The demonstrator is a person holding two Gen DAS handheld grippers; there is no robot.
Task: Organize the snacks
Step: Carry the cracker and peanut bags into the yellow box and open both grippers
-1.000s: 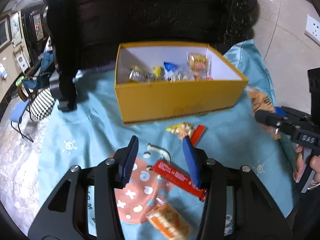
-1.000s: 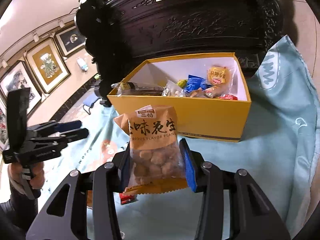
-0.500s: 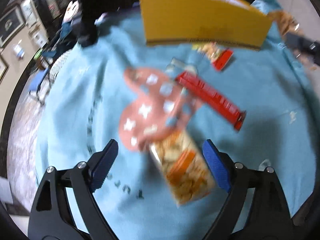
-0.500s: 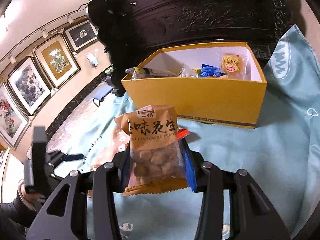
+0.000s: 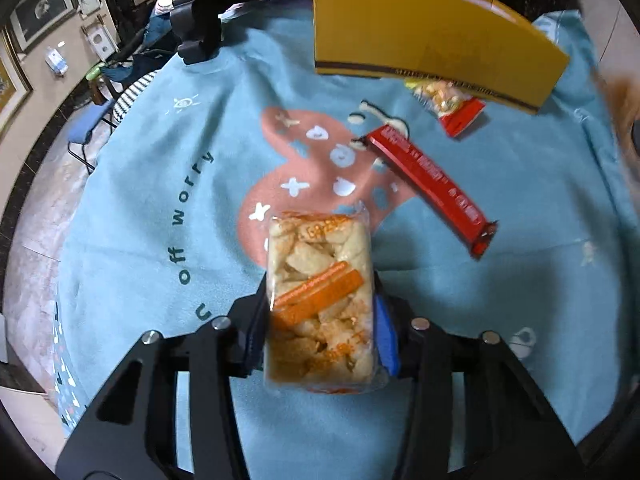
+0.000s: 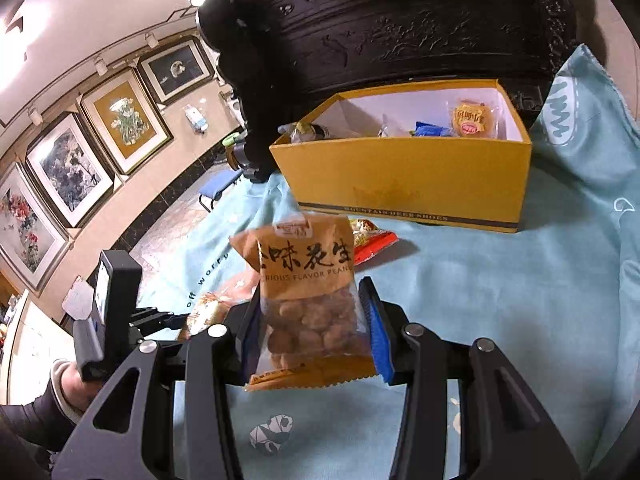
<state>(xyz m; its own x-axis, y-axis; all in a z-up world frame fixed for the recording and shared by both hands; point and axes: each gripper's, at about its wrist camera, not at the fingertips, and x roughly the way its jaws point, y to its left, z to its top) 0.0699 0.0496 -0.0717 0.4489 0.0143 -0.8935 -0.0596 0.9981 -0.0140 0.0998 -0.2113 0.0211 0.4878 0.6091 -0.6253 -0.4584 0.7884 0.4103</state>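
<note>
Your left gripper (image 5: 320, 320) clamps a crinkly clear cracker pack (image 5: 320, 300); your right gripper (image 6: 312, 332) pinches a glossy peanut bag (image 6: 308, 292), cardboard box (image 6: 404, 180) at one o'clock.

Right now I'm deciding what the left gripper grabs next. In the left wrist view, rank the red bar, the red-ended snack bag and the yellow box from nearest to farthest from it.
The left gripper is shut on the cracker pack.
1. Red bar: ahead and right, lying diagonally on the cloth.
2. Red-ended snack bag: farther right, at the box's front wall.
3. Yellow box: farthest, at the top.
</note>
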